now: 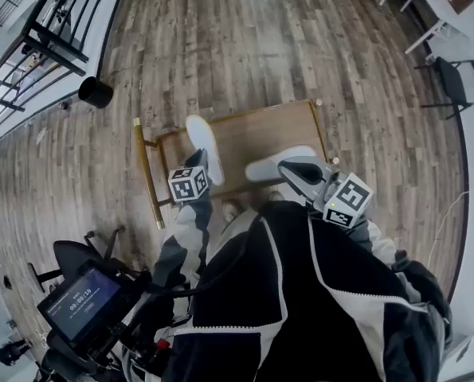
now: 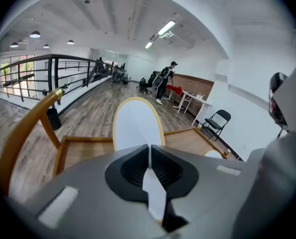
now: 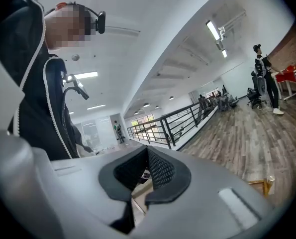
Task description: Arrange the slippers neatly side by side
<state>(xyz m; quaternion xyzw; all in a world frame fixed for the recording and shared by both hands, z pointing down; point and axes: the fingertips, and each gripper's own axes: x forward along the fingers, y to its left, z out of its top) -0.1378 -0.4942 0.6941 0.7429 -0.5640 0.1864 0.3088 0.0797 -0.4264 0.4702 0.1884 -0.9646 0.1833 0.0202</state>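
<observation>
Grasp step. Left tool (image 2: 148,156) clamped on slipper (image 2: 136,123) edge, surface (image 1: 260,130) 9 o'clock side. Right tool (image 1: 294,171) shut, empty. Next, likely: set it parallel beside second slipper (image 1: 272,164) at 3 o'clock.

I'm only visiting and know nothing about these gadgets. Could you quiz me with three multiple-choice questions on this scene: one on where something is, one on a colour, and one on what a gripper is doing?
1. Where is the black bin?
A) on the floor, left of the wooden stand
B) on top of the stand
C) on a folding chair

2. What colour are the slippers?
A) black
B) white
C) red

3. What is the left gripper doing?
A) open and empty
B) shut on nothing
C) shut on a slipper

Answers:
1 A: the head view shows it on the floorboards beside the stand.
2 B: both look white, and one has a yellowish rim.
3 C: in the left gripper view its jaws pinch the slipper's thin edge.
</observation>
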